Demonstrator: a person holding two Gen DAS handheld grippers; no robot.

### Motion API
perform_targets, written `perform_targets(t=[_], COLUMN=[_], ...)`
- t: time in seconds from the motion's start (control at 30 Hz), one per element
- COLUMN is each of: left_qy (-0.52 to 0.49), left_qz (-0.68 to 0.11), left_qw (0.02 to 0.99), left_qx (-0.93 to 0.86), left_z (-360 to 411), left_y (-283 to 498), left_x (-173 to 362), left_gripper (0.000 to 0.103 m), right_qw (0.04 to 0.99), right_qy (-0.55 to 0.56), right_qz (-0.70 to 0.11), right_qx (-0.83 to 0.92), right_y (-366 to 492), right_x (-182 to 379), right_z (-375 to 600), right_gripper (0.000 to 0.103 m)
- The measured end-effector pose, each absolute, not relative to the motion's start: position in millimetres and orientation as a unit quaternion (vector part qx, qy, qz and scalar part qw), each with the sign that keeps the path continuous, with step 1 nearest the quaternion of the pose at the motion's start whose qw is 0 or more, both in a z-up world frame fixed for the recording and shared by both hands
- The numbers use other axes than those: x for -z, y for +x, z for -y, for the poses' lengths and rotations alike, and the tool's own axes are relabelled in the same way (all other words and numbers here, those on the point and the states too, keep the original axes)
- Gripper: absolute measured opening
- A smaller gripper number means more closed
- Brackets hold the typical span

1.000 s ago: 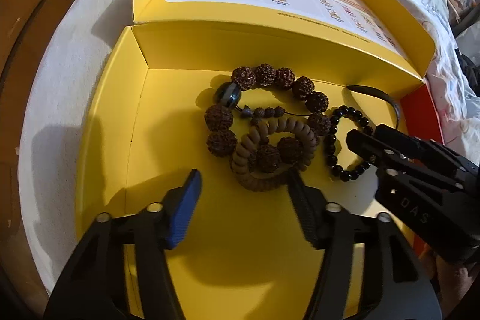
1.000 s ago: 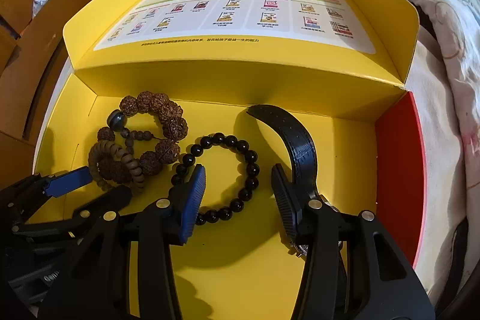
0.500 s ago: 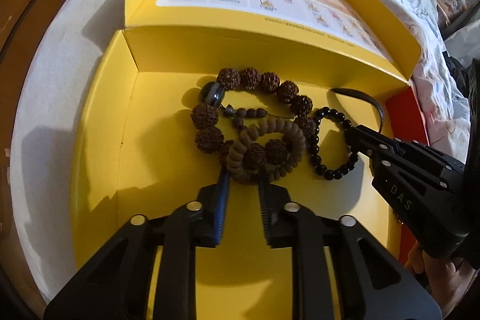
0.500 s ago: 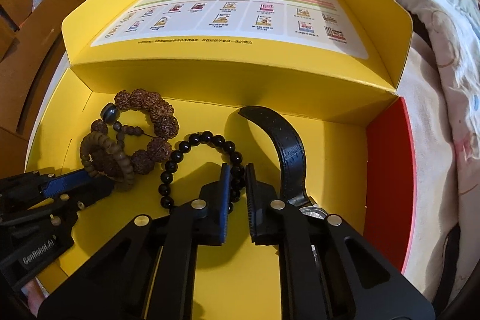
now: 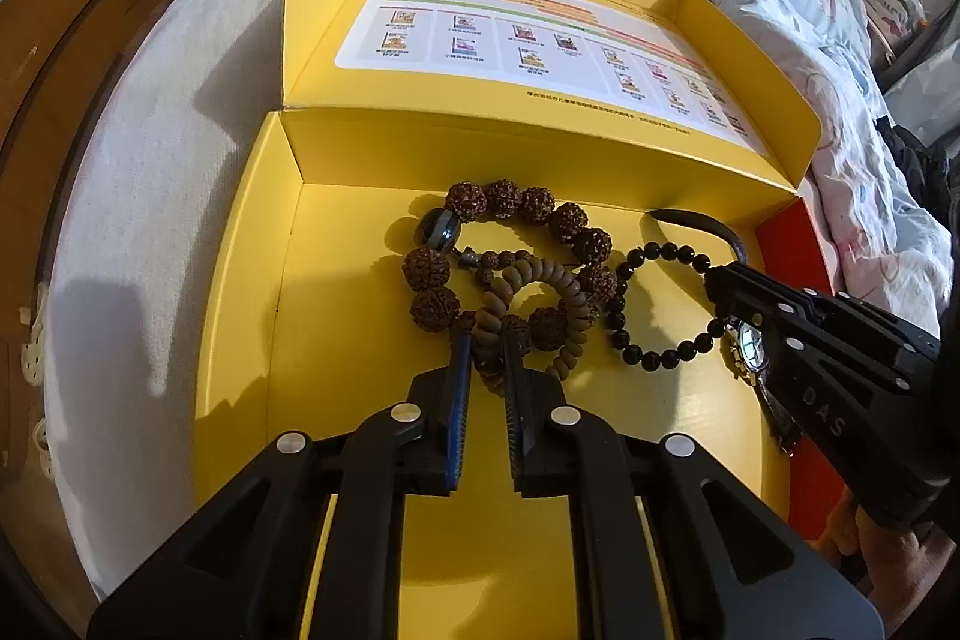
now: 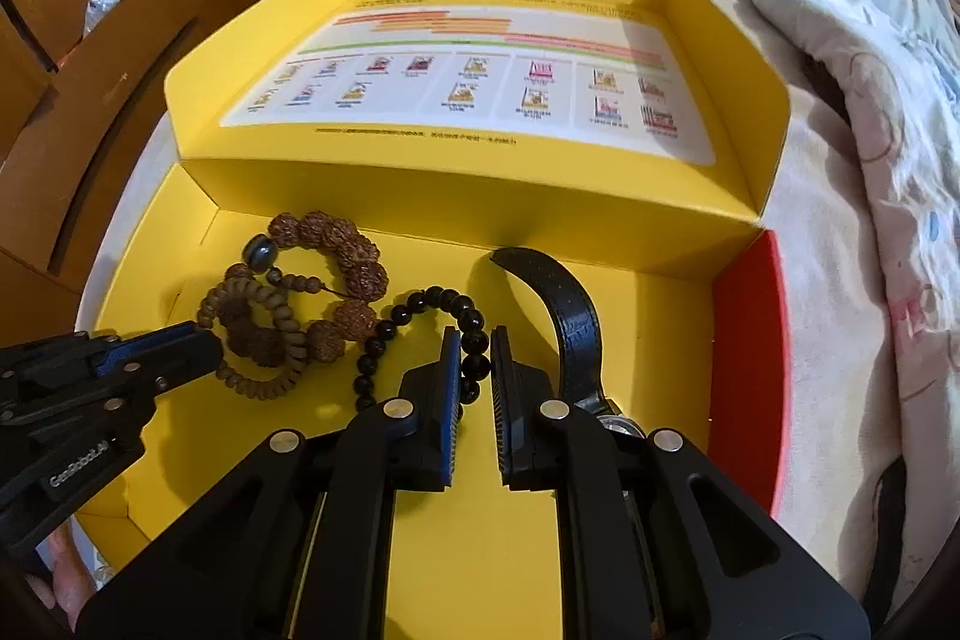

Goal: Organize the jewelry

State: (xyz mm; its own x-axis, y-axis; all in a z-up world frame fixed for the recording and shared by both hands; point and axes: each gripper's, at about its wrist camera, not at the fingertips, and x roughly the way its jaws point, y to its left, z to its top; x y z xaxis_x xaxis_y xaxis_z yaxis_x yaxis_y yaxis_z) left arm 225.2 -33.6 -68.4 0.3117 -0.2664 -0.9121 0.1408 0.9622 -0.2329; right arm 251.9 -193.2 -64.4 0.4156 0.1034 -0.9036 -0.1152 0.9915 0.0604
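Left gripper (image 5: 483,358): reaches low into the yellow box (image 5: 240,316) from its near edge; fingers (image 5: 459,370) drawn close, pinching the near loop of the tan disc-bead bracelet (image 5: 540,316).
Right gripper (image 6: 476,370): comes in on the box's right side; fingers (image 6: 450,364) narrowed on the black bead bracelet (image 6: 420,334), a few beads caught between the pads.
Tan disc-bead bracelet: lies on the box floor, overlapping the rudraksha bead bracelet (image 5: 510,244).
Black bead bracelet: just right of the brown beads, touching them.
Wristwatch (image 6: 576,328): black strap arches upward beside the right fingers; the dial sits under the gripper body.
Box: rests on a bed (image 5: 156,148), lid open behind.
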Motion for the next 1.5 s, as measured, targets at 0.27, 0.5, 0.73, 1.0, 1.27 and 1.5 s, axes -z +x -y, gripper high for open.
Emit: perform_targets(t=[0.27,0.5,0.73,1.0,1.27,1.5], left_qy=[-0.055,-0.054,-0.043,-0.039,-0.043,-0.039], left_qz=[-0.551,-0.545,-0.575,-0.583,-0.586,-0.584], left_qw=[0.822,0.827,0.809,0.806,0.803,0.805], left_qx=[0.128,0.128,0.113,0.099,0.096,0.1], left_z=[30,26,32,31,30,31], left_y=[214,207,220,229,229,229], left_x=[43,33,67,87,90,94], left_gripper=[0.011,0.011,0.011,0.015,0.03,0.031], right_qw=[0.855,0.846,0.837,0.83,0.827,0.823], right_qy=[-0.003,-0.01,-0.025,-0.051,-0.065,-0.072], right_qz=[-0.515,-0.527,-0.542,-0.552,-0.556,-0.562], right_qx=[-0.066,-0.077,-0.072,-0.055,-0.05,-0.044], right_y=[242,236,250,258,262,263], right_x=[38,42,72,91,95,102], right_z=[194,190,186,187,182,183], right_gripper=[0.008,0.009,0.015,0.025,0.042,0.039])
